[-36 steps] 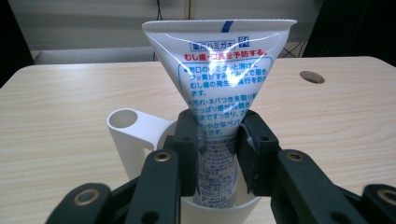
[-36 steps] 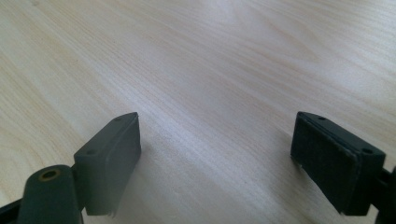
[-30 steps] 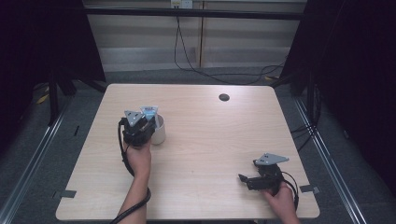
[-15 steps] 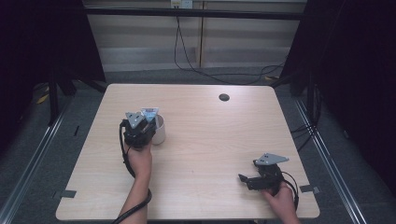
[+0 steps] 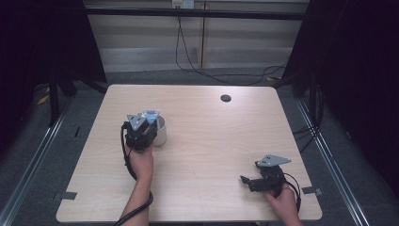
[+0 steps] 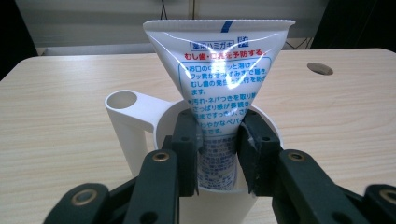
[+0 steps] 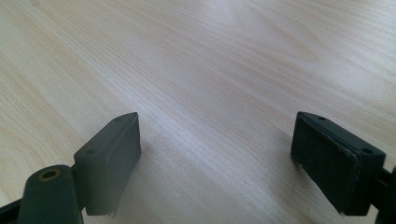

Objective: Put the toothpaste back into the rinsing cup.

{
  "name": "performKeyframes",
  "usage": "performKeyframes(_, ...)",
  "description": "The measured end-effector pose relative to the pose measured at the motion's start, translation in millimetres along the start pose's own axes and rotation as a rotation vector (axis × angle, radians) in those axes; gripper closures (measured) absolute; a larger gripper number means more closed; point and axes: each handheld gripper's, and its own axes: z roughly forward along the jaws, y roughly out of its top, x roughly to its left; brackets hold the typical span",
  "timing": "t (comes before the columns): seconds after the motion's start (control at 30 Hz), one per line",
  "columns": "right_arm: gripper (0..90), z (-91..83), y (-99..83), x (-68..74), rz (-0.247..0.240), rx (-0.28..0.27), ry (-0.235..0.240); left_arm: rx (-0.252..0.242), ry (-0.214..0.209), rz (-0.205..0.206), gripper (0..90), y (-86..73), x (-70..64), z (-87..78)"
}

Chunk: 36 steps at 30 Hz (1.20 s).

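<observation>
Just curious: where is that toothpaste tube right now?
The toothpaste tube stands in the white cup on the table's left side, pinched by the left claw.

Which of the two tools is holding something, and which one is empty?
The left tool holds something: its jaws are shut on the toothpaste tube standing in the white cup. The right tool is open above the bare table.

light wooden table (image 5: 211,141), white cup (image 5: 160,134) standing on it

Right black two-jaw tongs (image 7: 215,163): jaws spread wide apart, nothing between them. They sit low over the pale wood-grain surface (image 7: 210,70). Soft shadow lies beside the left jaw.
</observation>
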Motion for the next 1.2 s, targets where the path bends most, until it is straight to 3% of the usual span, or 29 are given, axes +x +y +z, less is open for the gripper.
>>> performKeyframes(0.73, 15.5, 0.0, 0.0, 0.0, 0.000, 0.000, 0.000, -0.006, -0.004, 0.000, 69.3, -6.1, -1.4, 1.8)
performKeyframes(1.2, 15.4, 0.0, 0.0, 0.1, 0.000, 0.000, 0.000, -0.008, -0.014, 0.024, 66.4, -7.3, -5.9, 1.8)
